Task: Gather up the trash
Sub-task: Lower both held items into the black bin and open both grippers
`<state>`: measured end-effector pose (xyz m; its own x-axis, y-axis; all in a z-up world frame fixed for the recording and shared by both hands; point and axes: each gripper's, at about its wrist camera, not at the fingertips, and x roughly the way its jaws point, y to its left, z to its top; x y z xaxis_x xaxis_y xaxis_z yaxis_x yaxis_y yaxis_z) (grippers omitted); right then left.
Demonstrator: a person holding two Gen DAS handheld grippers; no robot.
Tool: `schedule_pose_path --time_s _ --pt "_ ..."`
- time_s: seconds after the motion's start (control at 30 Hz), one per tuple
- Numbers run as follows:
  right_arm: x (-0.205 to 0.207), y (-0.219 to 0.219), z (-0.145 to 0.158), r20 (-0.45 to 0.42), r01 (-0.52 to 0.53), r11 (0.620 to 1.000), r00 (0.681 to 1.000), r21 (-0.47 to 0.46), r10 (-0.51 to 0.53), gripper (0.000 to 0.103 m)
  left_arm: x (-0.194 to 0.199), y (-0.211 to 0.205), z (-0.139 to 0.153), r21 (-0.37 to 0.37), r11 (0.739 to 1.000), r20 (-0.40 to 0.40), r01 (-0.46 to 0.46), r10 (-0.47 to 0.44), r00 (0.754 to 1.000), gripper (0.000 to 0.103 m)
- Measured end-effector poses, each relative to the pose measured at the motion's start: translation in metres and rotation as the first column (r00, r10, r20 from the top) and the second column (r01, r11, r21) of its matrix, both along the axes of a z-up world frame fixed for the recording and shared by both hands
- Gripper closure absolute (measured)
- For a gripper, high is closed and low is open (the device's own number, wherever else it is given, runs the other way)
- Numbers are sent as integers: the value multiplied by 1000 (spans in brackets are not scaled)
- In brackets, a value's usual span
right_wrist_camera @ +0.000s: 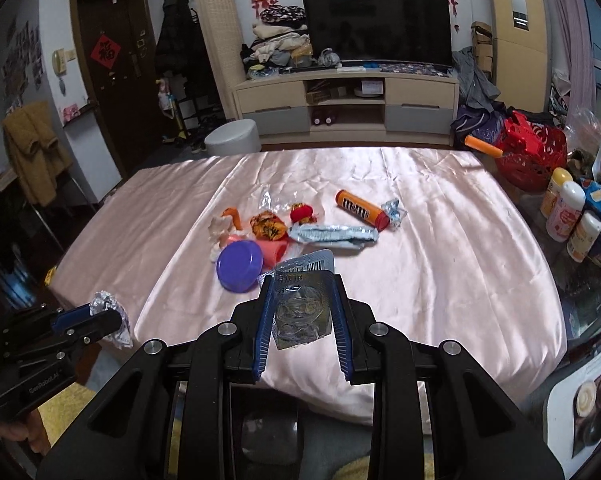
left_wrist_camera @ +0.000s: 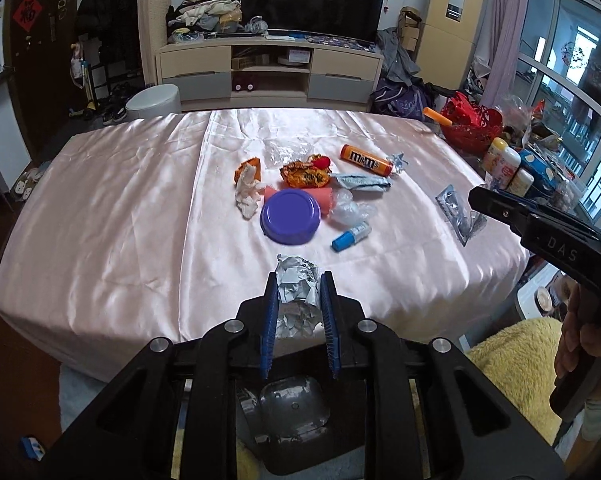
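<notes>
Above the pink sheet [left_wrist_camera: 120, 208], left gripper [left_wrist_camera: 298, 280] clamps crumpled foil [left_wrist_camera: 296, 276]; right gripper [right_wrist_camera: 302, 282] pinches a clear packet [right_wrist_camera: 302, 308].

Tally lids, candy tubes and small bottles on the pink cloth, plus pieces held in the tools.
Purple round plastic lid: 1
Orange M&M's candy tube: 1
Small blue-capped bottle: 1
Crumpled silver foil in left tool: 1
Clear blister pack in right tool: 1
Total: 5

Dark TV [right_wrist_camera: 376, 26] on cabinet [right_wrist_camera: 346, 106] w/ red basket [right_wrist_camera: 534, 156] nearby.
</notes>
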<state>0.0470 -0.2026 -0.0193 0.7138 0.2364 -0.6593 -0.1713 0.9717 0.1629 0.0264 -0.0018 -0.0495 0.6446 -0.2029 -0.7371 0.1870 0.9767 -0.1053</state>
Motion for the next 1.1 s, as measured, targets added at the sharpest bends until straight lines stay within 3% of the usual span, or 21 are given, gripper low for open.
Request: schedule_pose_path --time_s 0.5,0.6,0.8,1.1 --pt "-58 35 -118 -237 -104 994 966 14 104 74 -52 5 -107 2 1000 -221 6 -5 975 82" --pt "-56 42 -134 -282 -110 994 953 17 111 74 -51 4 -130 -24 1000 -280 12 -18 960 82" --pt "-52 47 -157 -347 -106 994 931 36 112 74 -47 -1 -168 -9 1000 -361 20 -22 932 83" --pt "-43 56 -178 -419 -111 991 898 80 134 74 -43 -1 -190 -18 1000 -419 24 -29 908 82"
